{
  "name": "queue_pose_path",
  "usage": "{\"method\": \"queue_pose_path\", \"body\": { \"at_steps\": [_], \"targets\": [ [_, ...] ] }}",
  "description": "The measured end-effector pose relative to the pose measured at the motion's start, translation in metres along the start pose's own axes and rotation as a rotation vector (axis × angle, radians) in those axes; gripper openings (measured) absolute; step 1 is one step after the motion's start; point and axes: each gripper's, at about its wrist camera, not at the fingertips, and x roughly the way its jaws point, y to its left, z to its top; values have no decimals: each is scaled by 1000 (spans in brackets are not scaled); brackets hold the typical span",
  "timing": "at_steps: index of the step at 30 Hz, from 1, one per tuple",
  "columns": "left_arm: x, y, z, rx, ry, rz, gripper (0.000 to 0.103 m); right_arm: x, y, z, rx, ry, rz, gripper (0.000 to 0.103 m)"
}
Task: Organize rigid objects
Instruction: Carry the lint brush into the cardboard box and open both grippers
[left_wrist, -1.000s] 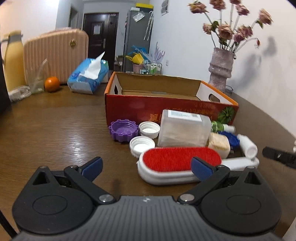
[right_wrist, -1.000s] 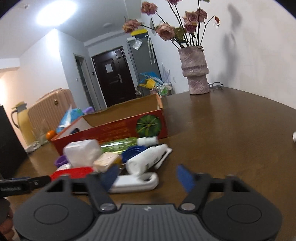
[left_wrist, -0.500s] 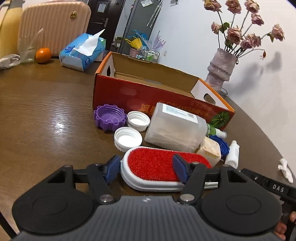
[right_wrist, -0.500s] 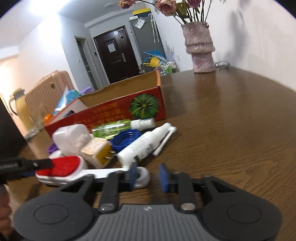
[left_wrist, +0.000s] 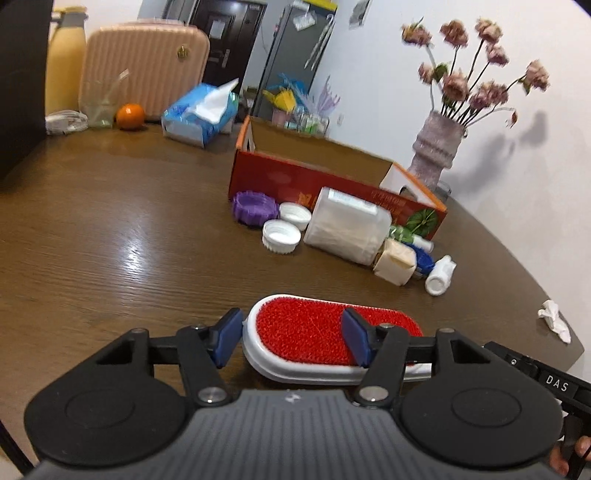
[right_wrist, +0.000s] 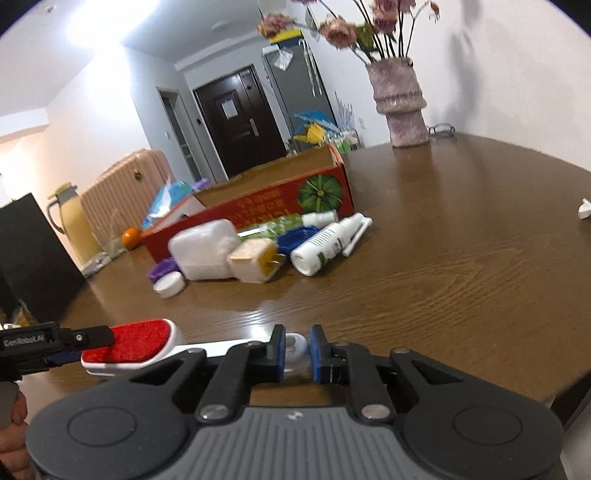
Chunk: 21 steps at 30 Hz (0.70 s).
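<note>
Barely started, by the look of it. Big round brown wooden table (left_wrist: 92, 229) under everything. Open red cardboard box (left_wrist: 280, 173) at 12 o'clock in the left view, with nothing to see inside from here (the inside floor is hidden). Pink grey vase of dried flowers (right_wrist: 400, 105) far back at 1 o'clock in the right view.

Long white plastic brush with a red fuzzy pad (left_wrist: 325, 338) low at 6 o'clock, just off the table, well apart from the pile. Right gripper (right_wrist: 297, 350) pinched tight on the white ring end of its handle. Left gripper (left_wrist: 291, 341) hugging the red pad end, blue pads on both sides, seemingly pressed on.

Still left on the table by the box: milky white plastic jar (left_wrist: 347, 225), white spray bottle (right_wrist: 325, 245), tan plug block (left_wrist: 395, 260), purple ridged lid (left_wrist: 255, 208), two white caps (left_wrist: 281, 236).

Nothing blocking the way to the box except that small pile in front of it.
</note>
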Motion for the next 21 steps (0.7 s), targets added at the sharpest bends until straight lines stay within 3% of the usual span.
{"method": "queue_pose_path", "body": {
  "at_steps": [6, 12, 16, 21],
  "targets": [
    [-32, -5, 0, 7, -71, -11, 60, -27, 11, 4, -21, -67, 8, 14],
    [-31, -6, 14, -12, -93, -15, 60, -26, 15, 21, -51, -105, 11, 14],
    [-18, -12, 42, 1, -136, -18, 60, -14, 17, 45, -73, -136, 20, 14],
    [21, -22, 97, 24, -197, -10, 60, 31, 16, 103, -90, -170, 27, 15]
  ]
}}
